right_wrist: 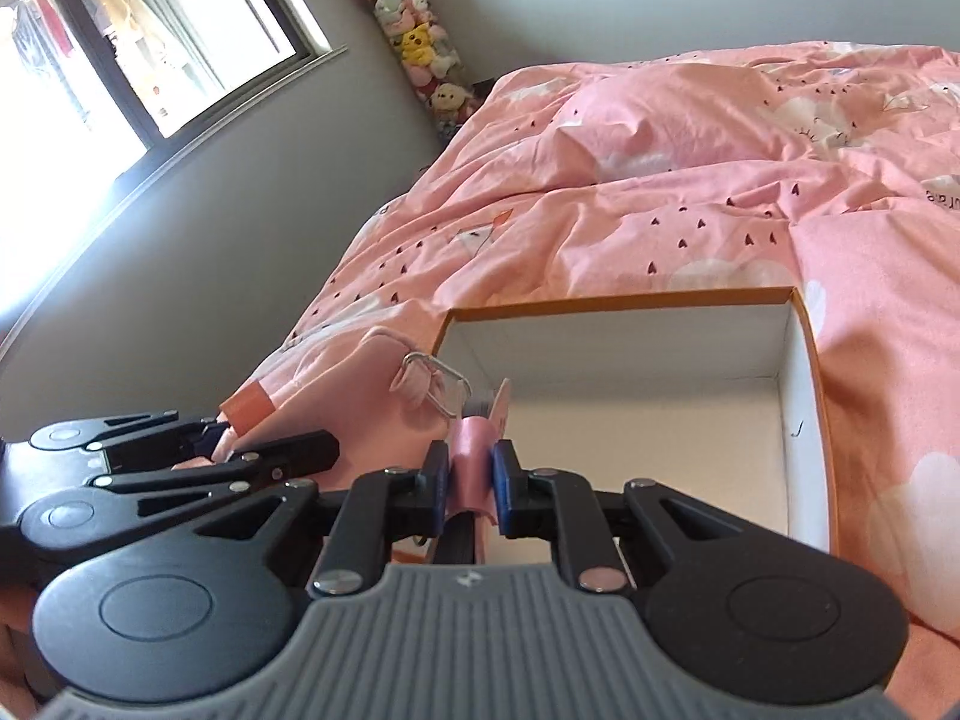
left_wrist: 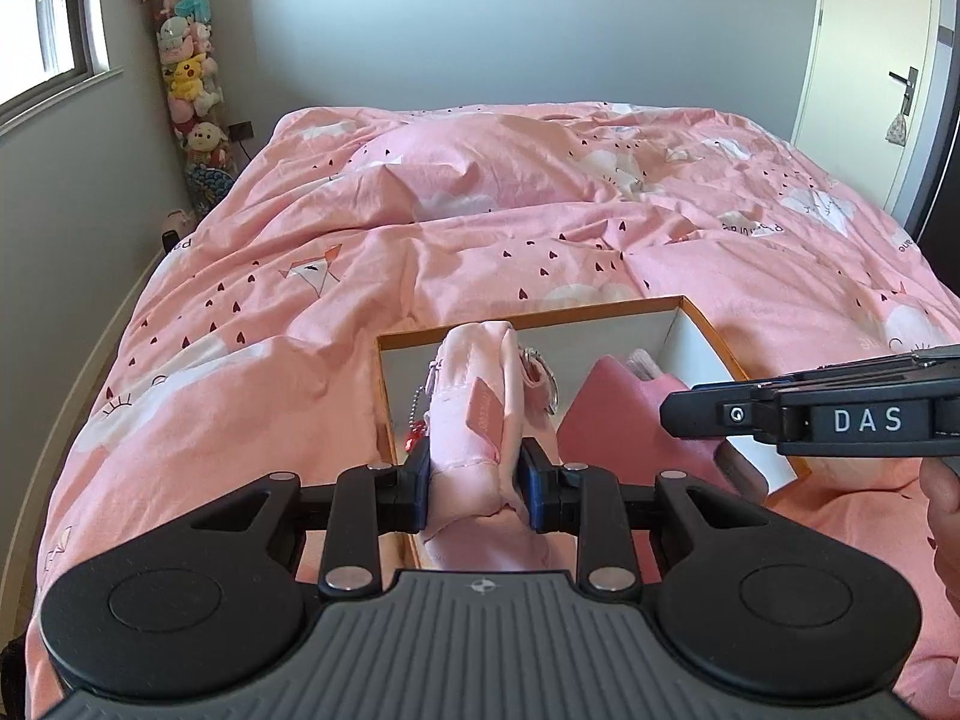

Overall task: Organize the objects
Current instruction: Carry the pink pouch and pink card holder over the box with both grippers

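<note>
My left gripper (left_wrist: 478, 480) is shut on a pale pink fabric bag (left_wrist: 474, 396) with a metal clasp ring and a bead chain. It holds the bag over the near left part of an open white box with an orange rim (left_wrist: 540, 315). My right gripper (right_wrist: 474, 474) is shut on a flat pink item (right_wrist: 471, 456), seen edge-on over the box (right_wrist: 630, 348). In the left wrist view the right gripper (left_wrist: 672, 417) comes in from the right, with that pink item (left_wrist: 618, 414) in front of it. The right wrist view shows the left gripper (right_wrist: 270, 435) and the bag (right_wrist: 360, 378) at the left.
The box lies on a bed under a rumpled pink duvet (left_wrist: 510, 228). A tall clear tube of plush toys (left_wrist: 192, 90) stands in the far left corner beside a window (left_wrist: 48, 18). A white door (left_wrist: 888, 72) is at the right. A person's hand (left_wrist: 942, 510) shows at the right edge.
</note>
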`<action>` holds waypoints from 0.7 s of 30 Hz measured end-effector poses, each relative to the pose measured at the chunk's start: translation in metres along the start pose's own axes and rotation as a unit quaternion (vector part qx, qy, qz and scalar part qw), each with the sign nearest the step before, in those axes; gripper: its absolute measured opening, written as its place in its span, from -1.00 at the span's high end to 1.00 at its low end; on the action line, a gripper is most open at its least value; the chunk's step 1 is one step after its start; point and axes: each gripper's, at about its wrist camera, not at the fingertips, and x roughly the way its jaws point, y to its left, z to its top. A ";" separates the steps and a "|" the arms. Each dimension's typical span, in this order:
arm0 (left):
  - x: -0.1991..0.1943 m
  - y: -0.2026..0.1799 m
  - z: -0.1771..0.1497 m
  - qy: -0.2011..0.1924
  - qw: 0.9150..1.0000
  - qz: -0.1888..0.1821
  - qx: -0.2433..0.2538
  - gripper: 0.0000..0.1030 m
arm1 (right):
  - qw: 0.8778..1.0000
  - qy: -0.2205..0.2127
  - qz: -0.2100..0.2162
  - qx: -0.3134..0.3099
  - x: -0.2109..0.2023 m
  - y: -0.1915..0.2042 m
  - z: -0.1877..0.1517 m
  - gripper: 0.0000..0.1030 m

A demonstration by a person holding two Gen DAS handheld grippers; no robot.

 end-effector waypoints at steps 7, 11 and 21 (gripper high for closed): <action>0.052 -0.028 -0.014 0.014 0.998 0.055 0.027 0.37 | 0.999 -0.009 -0.045 0.012 0.045 -0.016 0.005 0.69; 0.073 -0.035 -0.028 0.033 0.994 0.086 0.057 0.36 | 0.998 0.017 -0.053 0.036 0.072 -0.030 -0.005 0.69; 0.102 -0.040 -0.051 0.087 0.984 0.106 0.114 0.33 | 0.992 0.074 -0.030 0.094 0.117 -0.053 -0.023 0.68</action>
